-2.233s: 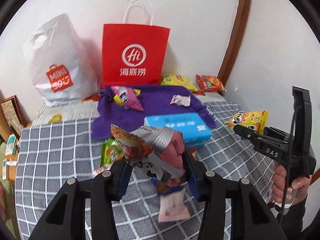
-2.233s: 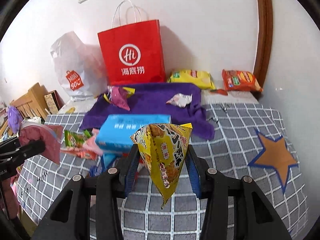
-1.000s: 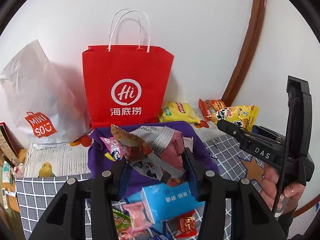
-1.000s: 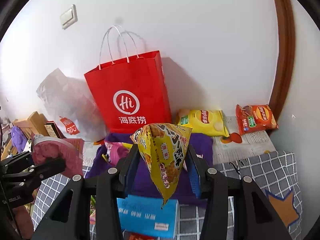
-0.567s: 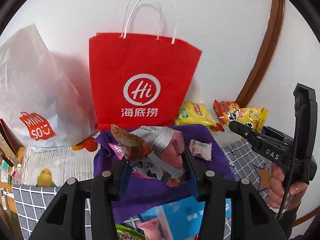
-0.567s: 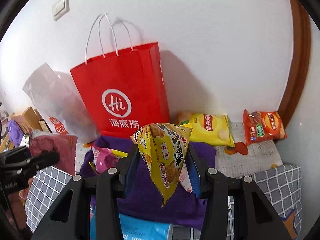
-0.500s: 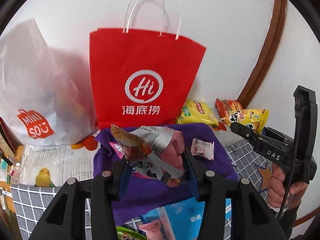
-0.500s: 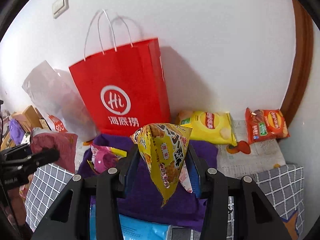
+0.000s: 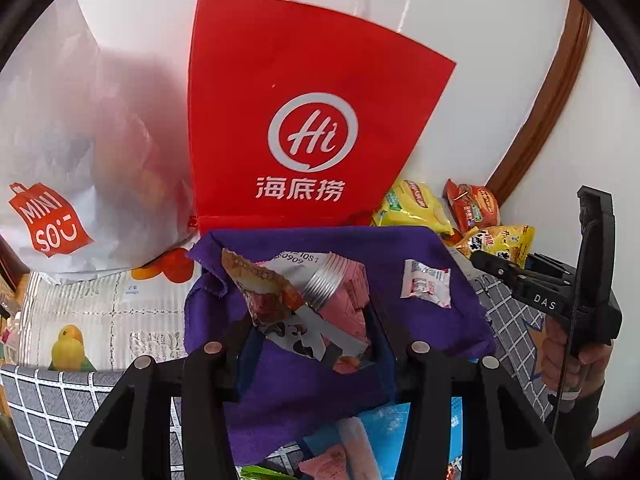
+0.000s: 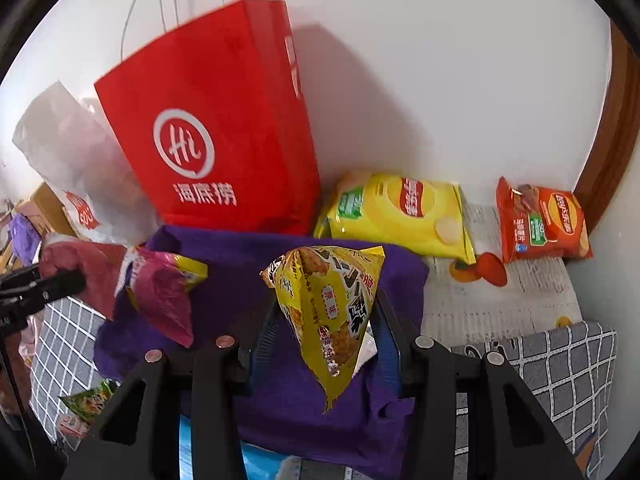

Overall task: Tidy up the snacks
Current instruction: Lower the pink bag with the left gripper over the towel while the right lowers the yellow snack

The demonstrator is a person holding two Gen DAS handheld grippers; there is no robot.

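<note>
My left gripper [image 9: 308, 316] is shut on a pink and silver snack packet [image 9: 304, 304], held above the purple cloth [image 9: 400, 248] in front of the red paper bag [image 9: 308, 112]. My right gripper [image 10: 324, 312] is shut on a yellow triangular snack packet [image 10: 332, 300], also above the purple cloth [image 10: 240, 264]. The right gripper shows in the left wrist view [image 9: 492, 264] at the right, and the left gripper shows in the right wrist view [image 10: 60, 280] at the left. A small pink packet [image 9: 426, 288] and a pink and yellow packet [image 10: 164, 292] lie on the cloth.
A white plastic bag [image 9: 60, 160] stands left of the red bag. A yellow chip bag [image 10: 400, 212] and an orange chip bag [image 10: 540, 224] lie by the wall at the right. A blue box [image 9: 400, 436] and more snacks lie on the grey checked tablecloth [image 10: 560, 364].
Both grippers have moved forward with their packets, from over the checked tablecloth to over the purple cloth, closer to the red bag. Both stay shut.
</note>
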